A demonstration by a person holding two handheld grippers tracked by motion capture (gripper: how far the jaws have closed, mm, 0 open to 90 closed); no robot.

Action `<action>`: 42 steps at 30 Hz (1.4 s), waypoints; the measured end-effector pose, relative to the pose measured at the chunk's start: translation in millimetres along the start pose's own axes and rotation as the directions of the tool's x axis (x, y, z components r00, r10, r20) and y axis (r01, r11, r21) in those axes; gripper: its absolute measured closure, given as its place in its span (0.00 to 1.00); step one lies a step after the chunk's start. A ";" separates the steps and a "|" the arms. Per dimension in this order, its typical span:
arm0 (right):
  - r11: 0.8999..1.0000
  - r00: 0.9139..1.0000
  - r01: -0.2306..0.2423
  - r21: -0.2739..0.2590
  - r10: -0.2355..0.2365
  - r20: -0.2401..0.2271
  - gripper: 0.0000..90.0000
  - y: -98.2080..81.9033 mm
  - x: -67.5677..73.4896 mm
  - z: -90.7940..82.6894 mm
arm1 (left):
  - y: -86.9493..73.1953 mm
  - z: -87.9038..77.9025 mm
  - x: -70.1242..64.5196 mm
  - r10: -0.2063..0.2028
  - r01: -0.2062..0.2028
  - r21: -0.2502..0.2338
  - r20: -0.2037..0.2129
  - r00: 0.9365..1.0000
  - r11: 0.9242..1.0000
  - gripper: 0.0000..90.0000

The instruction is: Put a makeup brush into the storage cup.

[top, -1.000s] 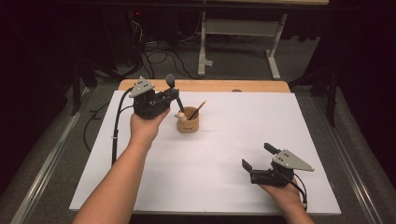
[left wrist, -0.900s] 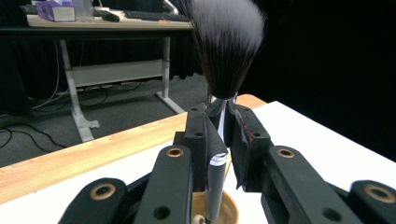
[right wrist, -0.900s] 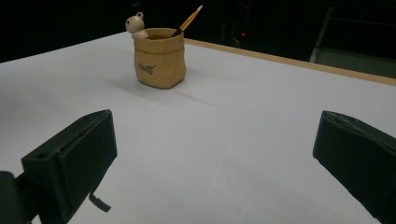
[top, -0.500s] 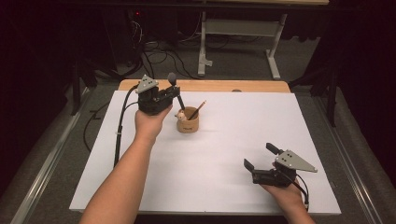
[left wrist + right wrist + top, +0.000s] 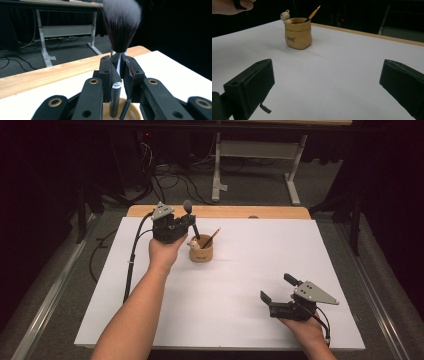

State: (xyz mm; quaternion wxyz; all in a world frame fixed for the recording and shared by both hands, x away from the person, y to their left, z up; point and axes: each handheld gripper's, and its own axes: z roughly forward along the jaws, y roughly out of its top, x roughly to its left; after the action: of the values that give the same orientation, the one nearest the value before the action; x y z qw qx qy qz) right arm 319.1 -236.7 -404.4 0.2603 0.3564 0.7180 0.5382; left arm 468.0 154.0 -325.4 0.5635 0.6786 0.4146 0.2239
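Black-bristled makeup brush (image 5: 117, 45) clamped upright in left gripper (image 5: 186, 226), handle entering yellow pot (image 5: 201, 254); next, lower straight, release. Right gripper (image 5: 279, 290) wide, idle.

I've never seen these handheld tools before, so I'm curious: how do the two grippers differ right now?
The left gripper has its fingers shut on a makeup brush; the right gripper has its fingers spread wide with nothing between them. The left is raised above the tan pen cup, while the right sits low near the white table's front edge. Both are black, hand-held and carry a grey plate.
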 end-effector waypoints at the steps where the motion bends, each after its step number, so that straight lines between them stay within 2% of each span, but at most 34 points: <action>1: 1.000 1.000 0.005 -0.001 -0.005 0.000 0.01 0.0 -0.3 0.2 | -0.4 0.5 -0.3 -0.001 0.001 0.001 0.002 1.000 1.000 0.86; 5: 1.000 1.000 0.006 0.000 -0.006 -0.001 0.01 -0.2 -0.3 -0.1 | -2.6 3.0 -2.2 0.015 -0.015 0.016 0.006 1.000 1.000 0.86; 26: 1.000 1.000 0.008 0.013 -0.008 -0.007 0.01 -1.7 1.3 2.1 | -21.6 8.8 8.3 -0.019 0.019 0.065 -0.013 1.000 0.998 0.86; 35: 1.000 1.000 0.011 0.018 -0.011 -0.007 0.01 -2.4 1.2 2.9 | -31.2 13.6 8.7 -0.043 0.044 0.084 -0.013 0.999 0.995 0.86; 42: 1.000 1.000 0.011 0.022 -0.010 -0.007 0.01 -2.9 0.9 3.4 | -33.0 15.6 7.9 -0.047 0.047 0.087 -0.011 0.999 0.995 0.86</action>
State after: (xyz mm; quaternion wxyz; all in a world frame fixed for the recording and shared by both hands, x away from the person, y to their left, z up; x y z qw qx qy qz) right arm 320.5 -234.5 -408.1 0.2567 0.3535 0.7265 0.5304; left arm 474.2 152.1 -362.2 0.5365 0.6916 0.4424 0.1952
